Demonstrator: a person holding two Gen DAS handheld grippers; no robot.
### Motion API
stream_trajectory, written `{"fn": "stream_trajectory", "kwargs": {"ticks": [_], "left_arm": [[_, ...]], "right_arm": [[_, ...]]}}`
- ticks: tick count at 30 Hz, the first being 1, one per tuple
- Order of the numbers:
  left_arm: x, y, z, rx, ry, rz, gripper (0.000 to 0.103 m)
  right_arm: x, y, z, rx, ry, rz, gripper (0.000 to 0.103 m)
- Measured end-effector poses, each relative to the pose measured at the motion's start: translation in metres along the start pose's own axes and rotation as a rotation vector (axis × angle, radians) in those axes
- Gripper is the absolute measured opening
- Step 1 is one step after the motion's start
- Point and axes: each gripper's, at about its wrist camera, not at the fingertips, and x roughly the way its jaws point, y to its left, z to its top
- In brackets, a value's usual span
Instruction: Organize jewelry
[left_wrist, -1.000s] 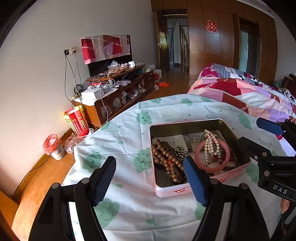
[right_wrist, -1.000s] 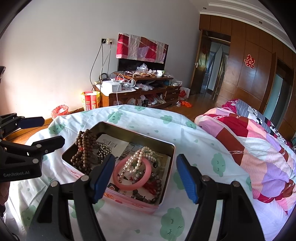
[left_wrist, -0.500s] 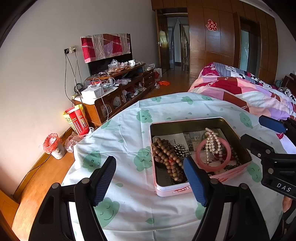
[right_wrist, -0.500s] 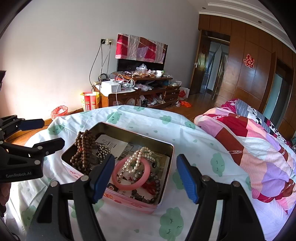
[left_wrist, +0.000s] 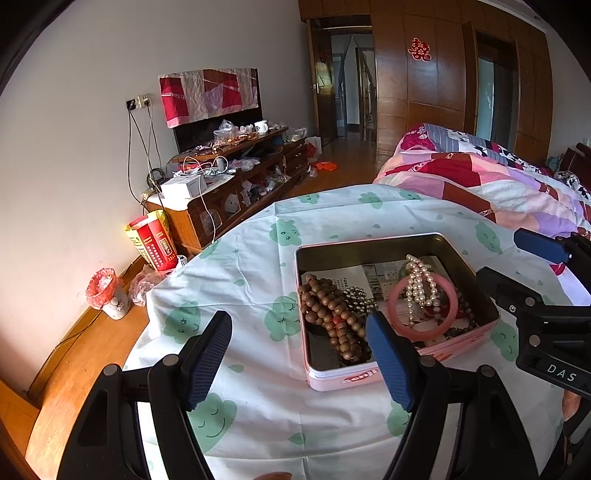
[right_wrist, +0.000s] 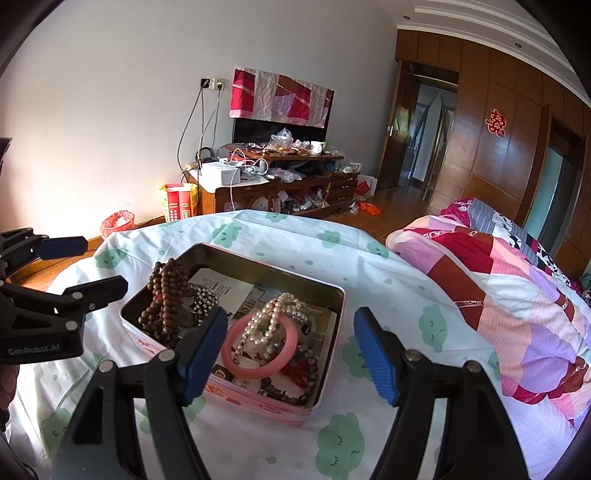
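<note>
An open pink tin (left_wrist: 369, 243) sits on the cloth-covered table and holds a brown wooden bead strand (left_wrist: 332, 317), a pink bangle (left_wrist: 400, 328) with a pearl strand (left_wrist: 419, 280) draped over it, silver beads (left_wrist: 356, 297) and a dark bead bracelet (left_wrist: 461, 317). My left gripper (left_wrist: 297, 360) is open just before the tin's near-left corner, holding nothing. My right gripper (right_wrist: 288, 354) is open above the tin's (right_wrist: 273, 269) near edge, with the bangle (right_wrist: 236, 362) and pearls (right_wrist: 266, 321) seen beyond its fingers. Neither gripper touches anything.
The white tablecloth (left_wrist: 258, 266) with green cloud faces drapes over the table's edges. A bed with a patchwork quilt (right_wrist: 498, 280) lies to the right. A cluttered wooden TV cabinet (right_wrist: 280, 184), a red box and a small bin stand by the far wall.
</note>
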Motion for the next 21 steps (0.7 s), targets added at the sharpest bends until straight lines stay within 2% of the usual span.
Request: {"fn": "stream_trajectory", "kwargs": {"ticks": [21], "left_arm": [[0.0028, -0.0029, -0.0018, 0.014, -0.002, 0.025, 0.075]], "right_arm": [[-0.0006, -0.003, -0.0005, -0.001, -0.002, -0.003, 0.075]]}}
